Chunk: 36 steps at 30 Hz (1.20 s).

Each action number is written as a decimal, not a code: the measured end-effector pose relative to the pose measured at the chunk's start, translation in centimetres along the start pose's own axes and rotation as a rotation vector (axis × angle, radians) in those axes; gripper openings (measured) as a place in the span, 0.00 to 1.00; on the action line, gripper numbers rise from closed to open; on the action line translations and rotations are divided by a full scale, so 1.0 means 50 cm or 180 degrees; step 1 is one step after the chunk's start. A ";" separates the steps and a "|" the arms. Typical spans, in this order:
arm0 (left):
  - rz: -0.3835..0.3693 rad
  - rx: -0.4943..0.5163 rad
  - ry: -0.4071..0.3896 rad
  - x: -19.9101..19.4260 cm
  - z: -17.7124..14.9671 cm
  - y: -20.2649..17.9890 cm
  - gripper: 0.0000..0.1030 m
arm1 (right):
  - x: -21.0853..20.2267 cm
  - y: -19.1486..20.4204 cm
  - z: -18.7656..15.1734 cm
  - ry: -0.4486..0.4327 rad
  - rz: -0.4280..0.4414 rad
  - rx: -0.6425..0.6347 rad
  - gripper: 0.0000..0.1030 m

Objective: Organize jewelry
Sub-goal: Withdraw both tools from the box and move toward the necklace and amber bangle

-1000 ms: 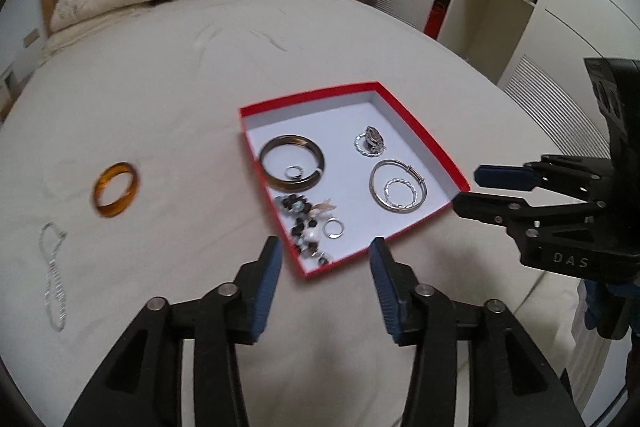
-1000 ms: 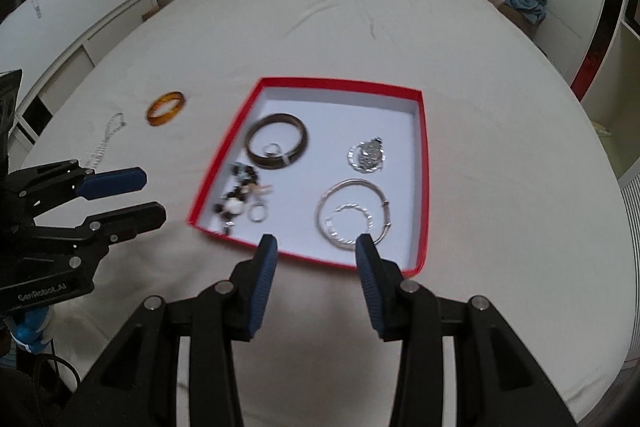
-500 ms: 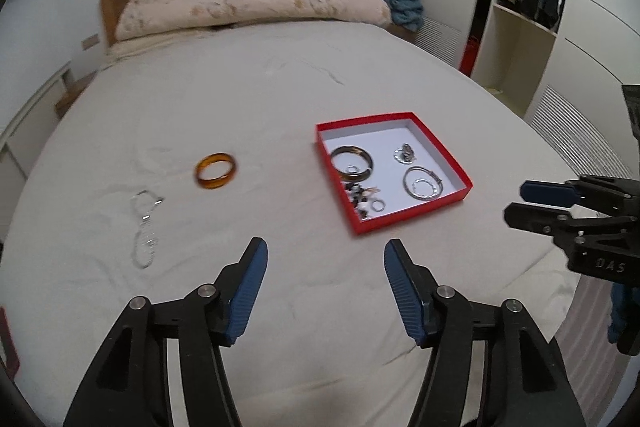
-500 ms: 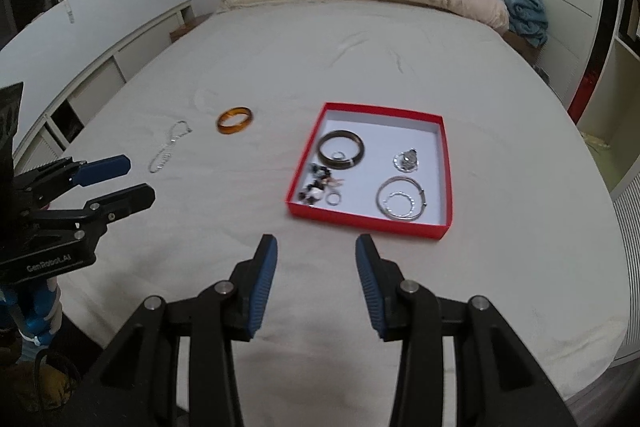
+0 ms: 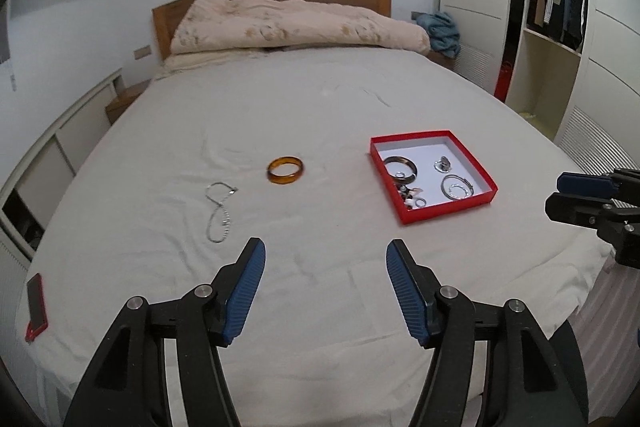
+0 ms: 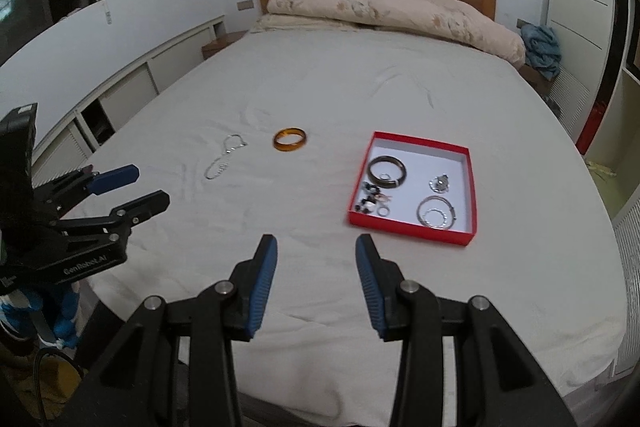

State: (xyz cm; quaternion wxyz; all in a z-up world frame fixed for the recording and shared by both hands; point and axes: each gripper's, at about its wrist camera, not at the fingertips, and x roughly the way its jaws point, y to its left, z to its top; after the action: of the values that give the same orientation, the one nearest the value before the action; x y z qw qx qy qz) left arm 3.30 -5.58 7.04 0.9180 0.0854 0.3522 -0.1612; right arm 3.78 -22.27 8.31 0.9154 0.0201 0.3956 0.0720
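A red box (image 5: 443,137) (image 6: 474,193) with a white floor sits on the bed and holds a dark bangle (image 5: 400,166) (image 6: 387,167), silver bangles (image 5: 457,187) (image 6: 436,215), a pendant, rings and beads. An amber bangle (image 5: 285,170) (image 6: 290,139) and a silver chain (image 5: 219,211) (image 6: 224,159) lie loose on the sheet left of the box. My left gripper (image 5: 322,263) (image 6: 138,187) is open and empty, held back above the bed's near edge. My right gripper (image 6: 316,259) (image 5: 560,193) is open and empty, also well short of the box.
A rolled quilt (image 5: 296,23) lies at the wooden headboard. A red phone (image 5: 35,307) lies at the bed's near left edge. A wardrobe (image 5: 560,11) stands to the right, low cabinets (image 6: 120,95) along the left wall.
Both grippers have pulled back and up from the box, so the whole bed now shows. Both stay open and empty; the jewelry has not moved.
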 end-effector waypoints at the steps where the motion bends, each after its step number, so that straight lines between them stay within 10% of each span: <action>1: 0.0032 0.0001 -0.0032 -0.014 -0.007 0.003 0.62 | -0.006 0.009 -0.002 -0.0014 0.0012 -0.0003 0.38; 36: 0.0552 -0.0209 -0.0690 -0.264 -0.044 0.017 0.76 | -0.220 0.107 -0.038 -0.0750 0.0125 -0.0058 0.40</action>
State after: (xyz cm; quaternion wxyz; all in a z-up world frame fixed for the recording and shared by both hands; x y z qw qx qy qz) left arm -6.97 -1.07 14.37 0.9634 0.0675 0.2474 -0.0779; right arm -5.68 -18.67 15.45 0.9541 0.0279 0.2841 0.0906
